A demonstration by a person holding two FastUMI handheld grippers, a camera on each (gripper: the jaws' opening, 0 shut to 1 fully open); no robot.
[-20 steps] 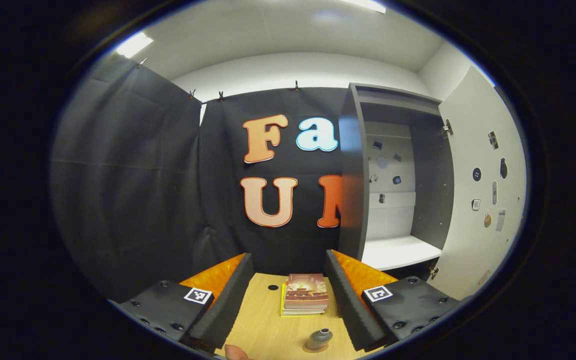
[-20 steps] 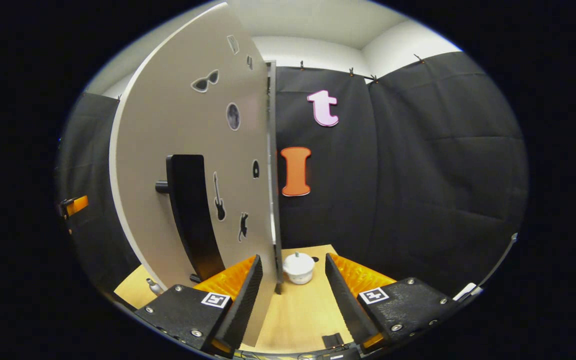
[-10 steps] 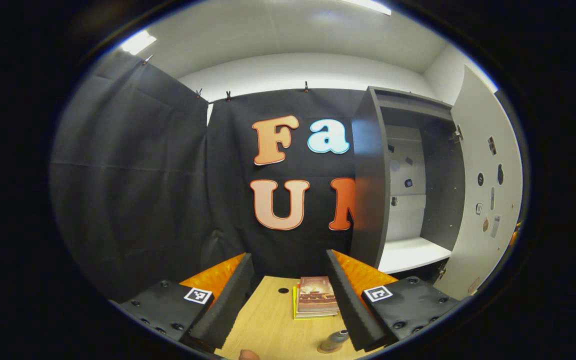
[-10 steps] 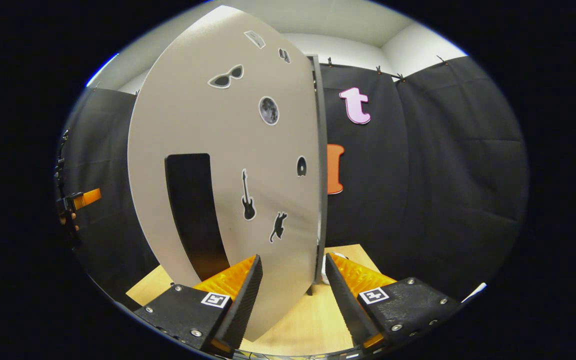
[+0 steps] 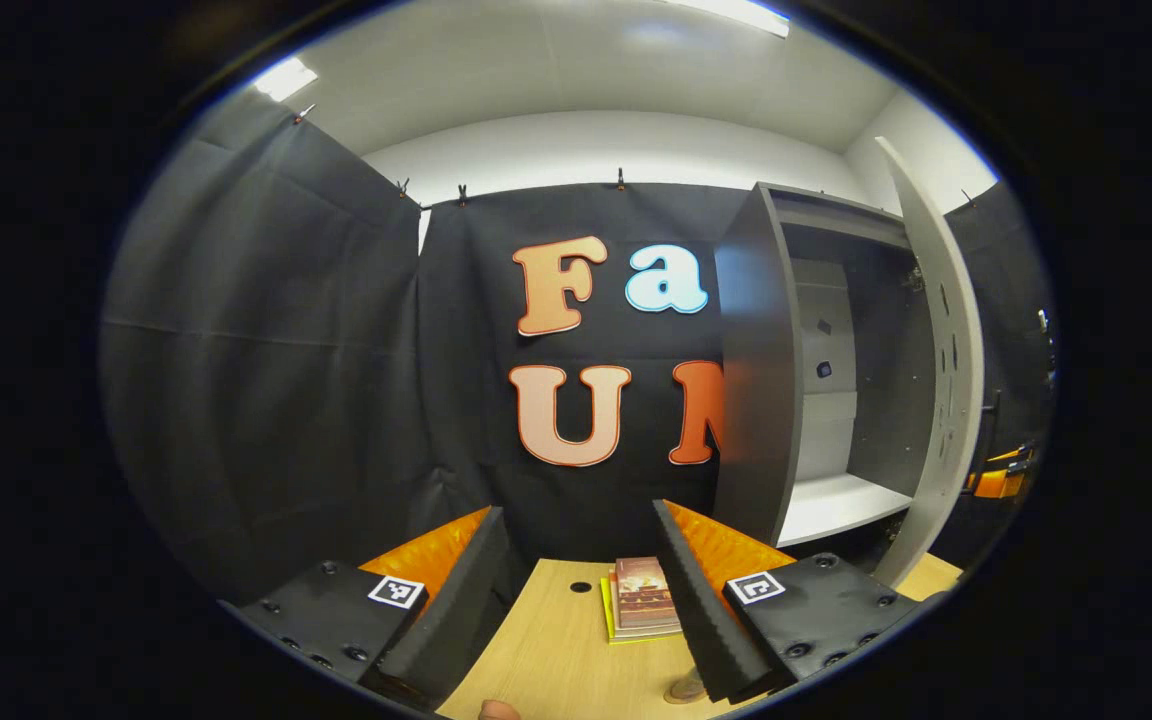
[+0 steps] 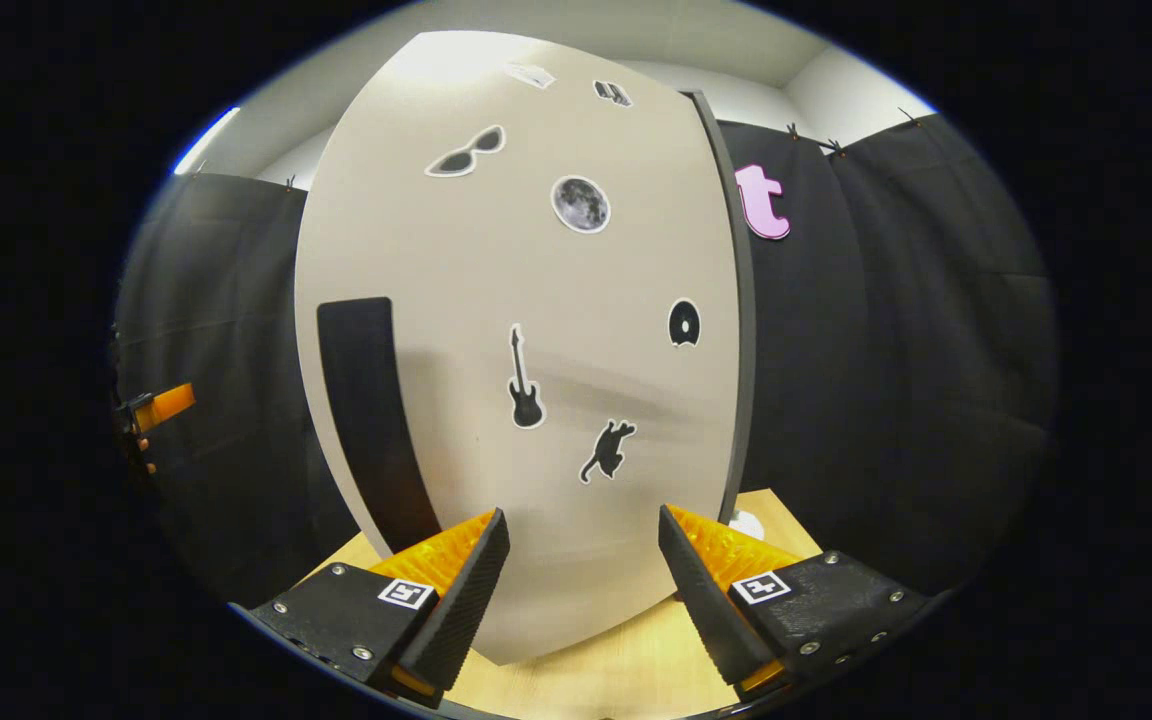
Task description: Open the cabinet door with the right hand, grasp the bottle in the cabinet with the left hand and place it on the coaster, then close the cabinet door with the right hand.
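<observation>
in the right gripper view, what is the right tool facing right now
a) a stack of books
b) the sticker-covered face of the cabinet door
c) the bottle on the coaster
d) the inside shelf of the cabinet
b: the right tool is open, with its fingers on either side of the pale cabinet door, whose face carries stickers and a black handle.

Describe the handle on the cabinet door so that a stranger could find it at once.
Find the big pale cabinet door facing the right gripper. Near its left edge runs a long black vertical handle. The stickers beside it are far smaller.
</observation>
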